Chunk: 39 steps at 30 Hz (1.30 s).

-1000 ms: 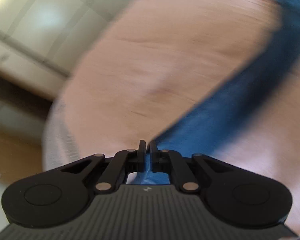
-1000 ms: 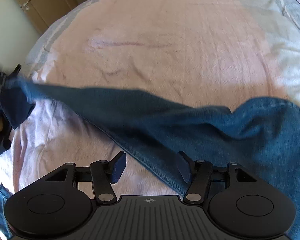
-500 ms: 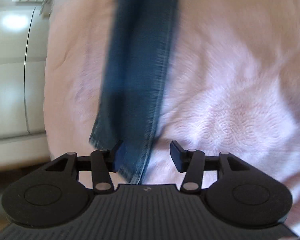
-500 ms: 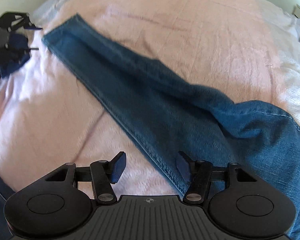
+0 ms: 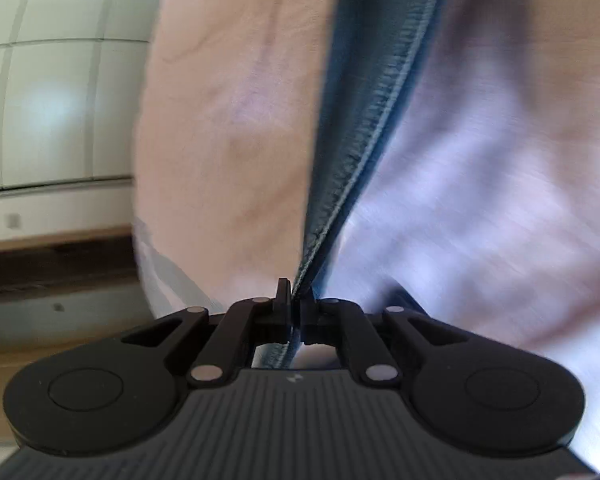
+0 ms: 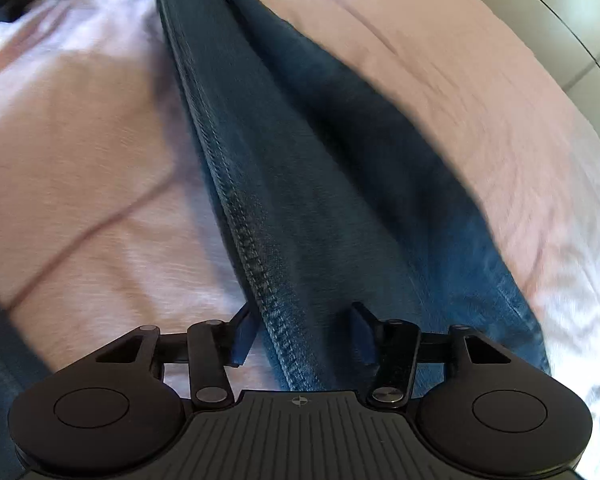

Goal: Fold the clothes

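Denim is pinched in the left gripper (image 5: 296,306), its jaws clamped on the jeans (image 5: 364,120) seam running toward 12 o'clock over the pink blanket (image 5: 228,120). Right gripper (image 6: 300,330) gapes wide astride the leg.

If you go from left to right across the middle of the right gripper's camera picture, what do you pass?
Pink blanket → stitched seam of the jeans → jeans → pink blanket again → pale cupboard at the far right edge.
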Each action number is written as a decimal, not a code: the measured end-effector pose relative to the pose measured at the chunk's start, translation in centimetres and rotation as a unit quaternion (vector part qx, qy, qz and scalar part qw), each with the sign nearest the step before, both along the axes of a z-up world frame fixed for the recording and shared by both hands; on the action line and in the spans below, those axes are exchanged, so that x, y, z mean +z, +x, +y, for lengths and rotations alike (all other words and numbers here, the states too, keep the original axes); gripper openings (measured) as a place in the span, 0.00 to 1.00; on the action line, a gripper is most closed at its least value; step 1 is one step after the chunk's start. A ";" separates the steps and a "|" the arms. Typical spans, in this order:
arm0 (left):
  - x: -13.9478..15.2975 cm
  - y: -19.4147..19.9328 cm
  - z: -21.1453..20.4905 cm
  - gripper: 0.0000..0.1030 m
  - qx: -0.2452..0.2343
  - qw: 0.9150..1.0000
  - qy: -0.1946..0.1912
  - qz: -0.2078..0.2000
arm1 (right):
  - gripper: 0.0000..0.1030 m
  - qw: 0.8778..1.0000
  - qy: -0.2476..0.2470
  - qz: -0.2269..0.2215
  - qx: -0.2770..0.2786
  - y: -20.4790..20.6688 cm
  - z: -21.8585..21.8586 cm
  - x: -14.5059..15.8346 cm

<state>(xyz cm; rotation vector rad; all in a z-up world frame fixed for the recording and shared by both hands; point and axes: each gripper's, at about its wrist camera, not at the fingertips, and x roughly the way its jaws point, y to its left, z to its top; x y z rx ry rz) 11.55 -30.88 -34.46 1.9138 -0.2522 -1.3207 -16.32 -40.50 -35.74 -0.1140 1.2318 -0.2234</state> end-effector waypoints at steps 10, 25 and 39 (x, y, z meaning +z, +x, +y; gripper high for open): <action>0.3 -1.1 5.2 0.04 0.017 0.998 0.052 0.008 | 0.53 0.997 0.076 -0.013 -0.004 -3.1 3.9 1.6; -1.9 -1.5 8.3 0.20 0.062 0.985 0.137 0.084 | 0.53 0.988 0.122 -0.036 -0.081 -4.3 3.5 3.8; -2.3 7.5 -9.0 0.51 0.199 0.936 0.141 0.252 | 0.53 0.993 0.097 -0.065 -0.037 2.5 -0.3 3.6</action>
